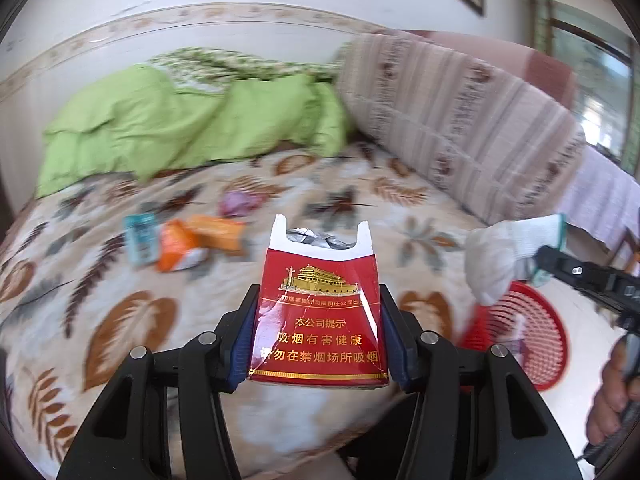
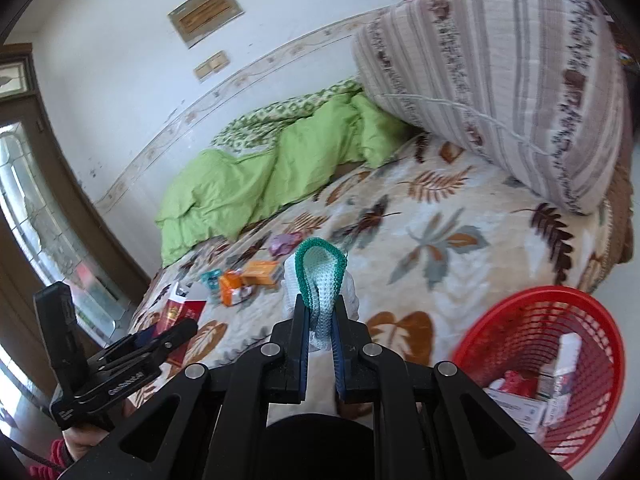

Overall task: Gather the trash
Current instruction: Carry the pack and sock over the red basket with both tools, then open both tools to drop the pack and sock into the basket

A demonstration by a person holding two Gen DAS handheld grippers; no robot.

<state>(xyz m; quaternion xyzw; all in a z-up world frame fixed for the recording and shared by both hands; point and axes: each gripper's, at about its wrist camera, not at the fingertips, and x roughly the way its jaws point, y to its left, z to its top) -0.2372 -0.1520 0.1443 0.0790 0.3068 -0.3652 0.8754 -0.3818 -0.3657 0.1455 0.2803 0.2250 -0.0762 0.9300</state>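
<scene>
My left gripper is shut on a torn red cigarette pack with silver foil at its open top, held above the leaf-patterned bed. My right gripper is shut on a white knit glove with a green cuff; the same glove hangs at the right of the left wrist view. A red mesh basket stands on the floor by the bed's corner with several packets inside. The left gripper and its red pack show at the left of the right wrist view.
On the bedspread lie an orange wrapper, an orange box, a teal packet and a purple wrapper. A green quilt is bunched by the wall. A striped rolled quilt lies at the head. A door stands left.
</scene>
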